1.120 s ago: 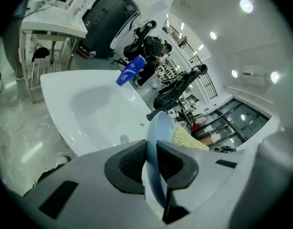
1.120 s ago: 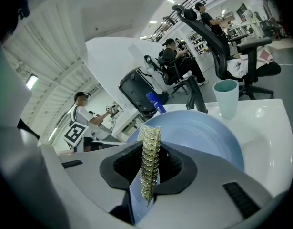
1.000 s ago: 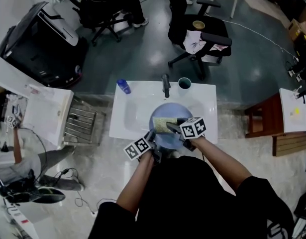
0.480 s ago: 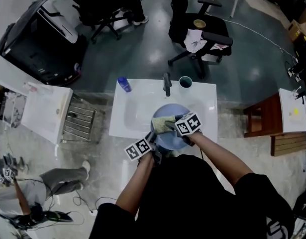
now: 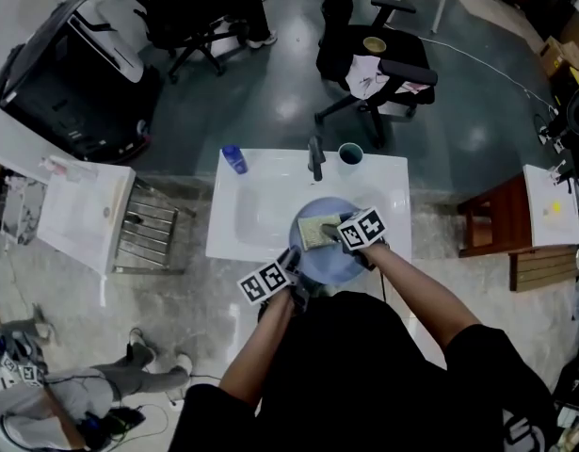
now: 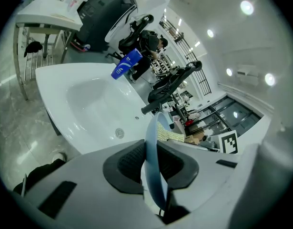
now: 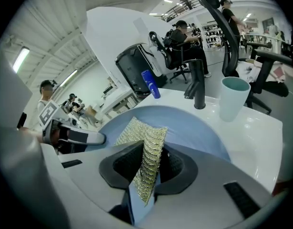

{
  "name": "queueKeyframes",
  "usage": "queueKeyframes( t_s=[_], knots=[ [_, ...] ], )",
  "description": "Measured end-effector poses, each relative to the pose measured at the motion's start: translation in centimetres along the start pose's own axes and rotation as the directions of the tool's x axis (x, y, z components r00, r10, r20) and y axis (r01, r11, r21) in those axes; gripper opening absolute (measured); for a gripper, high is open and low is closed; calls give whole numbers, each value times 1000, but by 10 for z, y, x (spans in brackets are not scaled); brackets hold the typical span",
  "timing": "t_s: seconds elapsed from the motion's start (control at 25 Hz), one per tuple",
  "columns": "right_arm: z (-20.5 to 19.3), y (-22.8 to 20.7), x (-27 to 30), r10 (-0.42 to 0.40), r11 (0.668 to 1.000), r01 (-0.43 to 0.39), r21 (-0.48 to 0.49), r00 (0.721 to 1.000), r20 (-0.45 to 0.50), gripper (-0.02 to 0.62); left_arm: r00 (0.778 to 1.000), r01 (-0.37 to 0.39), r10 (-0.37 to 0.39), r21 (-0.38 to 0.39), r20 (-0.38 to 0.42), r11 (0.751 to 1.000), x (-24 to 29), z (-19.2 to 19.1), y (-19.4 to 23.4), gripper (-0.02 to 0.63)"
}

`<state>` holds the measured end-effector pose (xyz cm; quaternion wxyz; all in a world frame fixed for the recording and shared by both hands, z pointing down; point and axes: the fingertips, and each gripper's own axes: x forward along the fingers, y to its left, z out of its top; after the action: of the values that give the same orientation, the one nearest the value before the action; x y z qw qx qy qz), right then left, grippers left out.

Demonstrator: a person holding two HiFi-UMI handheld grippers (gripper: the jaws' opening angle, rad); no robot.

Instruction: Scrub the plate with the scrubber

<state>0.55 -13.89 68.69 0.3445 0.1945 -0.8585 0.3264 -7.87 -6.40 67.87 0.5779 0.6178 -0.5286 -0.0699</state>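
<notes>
A light blue plate [image 5: 331,252] is held over the white sink [image 5: 256,217]. My left gripper [image 5: 291,273] is shut on the plate's near rim; in the left gripper view the plate [image 6: 151,151] runs edge-on between the pads. My right gripper [image 5: 344,235] is shut on a yellow-green scrubber [image 5: 315,231] that lies against the plate's upper face. In the right gripper view the scrubber [image 7: 145,151] stands pinched between the pads over the plate [image 7: 184,128].
A black faucet [image 5: 313,161], a teal cup [image 5: 349,156] and a blue bottle [image 5: 233,162] stand along the sink's far edge. A metal rack [image 5: 152,235] is at the left, office chairs [image 5: 378,64] behind, and a person [image 5: 91,398] at lower left.
My right gripper has moved the scrubber across the plate, up and to the right. The left gripper kept its hold. The person at the left has moved lower in the head view.
</notes>
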Motion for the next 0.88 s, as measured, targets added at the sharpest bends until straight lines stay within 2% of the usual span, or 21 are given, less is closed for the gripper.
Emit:
queueKeyframes(
  t_s=[0.32,0.56,0.76,0.88],
  knots=[
    [-19,-37,-21,-160,986,157,-48,986,-53,71,999,27,-27,-15,-18,1000,-6,-6,0,58],
    [-40,-65,-33,-245,970,243,-30,966,-88,71,999,35,-35,-4,-25,999,-7,-8,4,61],
    [-46,-76,-41,-278,960,277,-23,956,-88,71,999,37,-37,-7,-15,999,-10,-8,5,66],
    [-47,-75,-45,-258,966,259,12,964,-64,72,1000,22,-22,-10,-3,1000,-11,-9,8,66]
  ],
)
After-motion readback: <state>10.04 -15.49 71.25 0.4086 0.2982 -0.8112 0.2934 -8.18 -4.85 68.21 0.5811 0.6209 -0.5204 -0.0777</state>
